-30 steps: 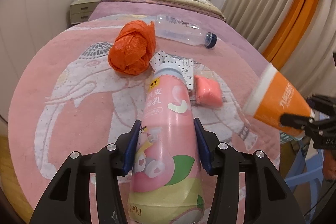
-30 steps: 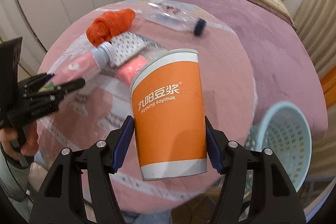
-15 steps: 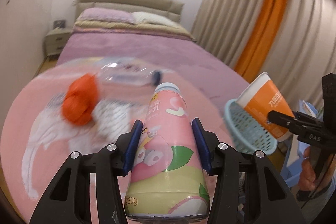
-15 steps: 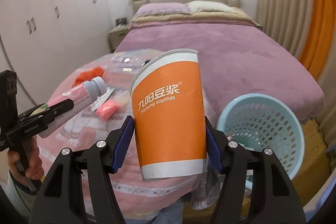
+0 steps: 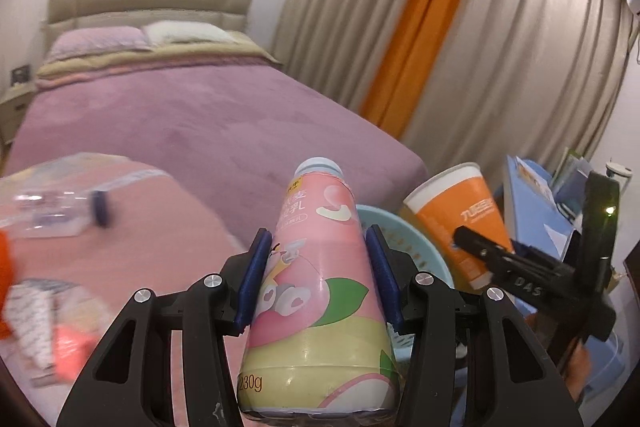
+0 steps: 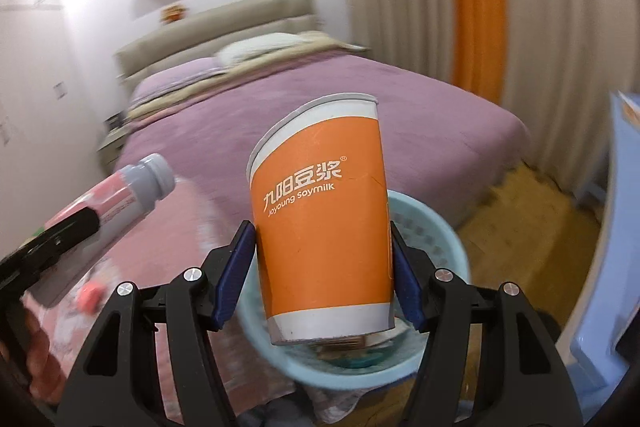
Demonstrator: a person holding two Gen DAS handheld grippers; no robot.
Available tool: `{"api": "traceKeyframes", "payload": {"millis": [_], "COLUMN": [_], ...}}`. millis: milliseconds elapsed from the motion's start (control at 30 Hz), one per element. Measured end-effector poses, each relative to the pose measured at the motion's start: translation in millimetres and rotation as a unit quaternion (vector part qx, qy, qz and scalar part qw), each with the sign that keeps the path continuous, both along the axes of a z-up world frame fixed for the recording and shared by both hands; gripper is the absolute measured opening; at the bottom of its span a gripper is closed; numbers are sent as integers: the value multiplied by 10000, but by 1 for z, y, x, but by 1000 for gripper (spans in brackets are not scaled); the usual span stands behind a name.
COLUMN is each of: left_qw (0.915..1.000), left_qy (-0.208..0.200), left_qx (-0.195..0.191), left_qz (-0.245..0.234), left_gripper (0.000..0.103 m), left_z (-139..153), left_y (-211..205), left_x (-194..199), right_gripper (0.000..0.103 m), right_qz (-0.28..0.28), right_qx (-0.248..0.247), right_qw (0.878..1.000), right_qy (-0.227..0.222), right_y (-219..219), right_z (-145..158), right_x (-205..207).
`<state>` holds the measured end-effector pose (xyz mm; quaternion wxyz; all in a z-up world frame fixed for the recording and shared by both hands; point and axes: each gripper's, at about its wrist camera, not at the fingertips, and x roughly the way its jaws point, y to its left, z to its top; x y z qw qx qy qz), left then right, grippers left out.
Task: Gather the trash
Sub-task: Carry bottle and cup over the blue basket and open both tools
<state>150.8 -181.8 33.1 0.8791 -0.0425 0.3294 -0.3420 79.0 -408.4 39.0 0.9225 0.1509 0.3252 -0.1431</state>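
Observation:
My left gripper is shut on a pink yogurt bottle with a pale cap, held in the air. My right gripper is shut on an orange soymilk paper cup, upright just over the light blue perforated basket, whose inside holds some trash. In the left wrist view the basket shows behind the bottle, with the cup above its right side. The bottle also appears at the left of the right wrist view. A clear plastic bottle lies blurred on the pink blanket.
A big bed with a purple cover fills the middle. Curtains with an orange strip hang at the right. Blue furniture stands beside the basket. Orange, spotted and pink trash pieces lie blurred at the left edge. Wooden floor shows.
Both grippers swung right, away from the pink blanket toward the blue basket, each keeping its item. The cup now hangs over the basket; the trash on the blanket slid to the left edge.

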Motion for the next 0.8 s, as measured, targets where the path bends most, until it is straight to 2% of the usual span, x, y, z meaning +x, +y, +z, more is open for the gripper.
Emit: {"api": "traceKeyframes", "payload": {"millis": [267,400,533,667,800], "left_qw": [9983,9971,9976,9985,9994], "left_qy": [410,523,507,377,249], "left_qx": [329,445,313,210,12], "left_qz": [-233,-334,-352,-331,-230], "left_gripper": [47,48,68,72,74], "left_z": [-48,-62,-58,-48,-33], "left_y": [-54,-67,-61,-49,-25], "left_x": [26,30,26,18,7], "right_gripper": [61,62,66,68,68], "right_qz": [-483,-649,-713,-644,-469], "right_qx": [519,536,621,714,666], "right_qw": [9964,9947,9928,9932,9956], "right_qy": [454,592,733,655,457], "right_y": [-41,-43,-43,-46,-33], "right_z": [-44,-54,-65,-67,-54], "right_x": [21,28,29,21,15]}}
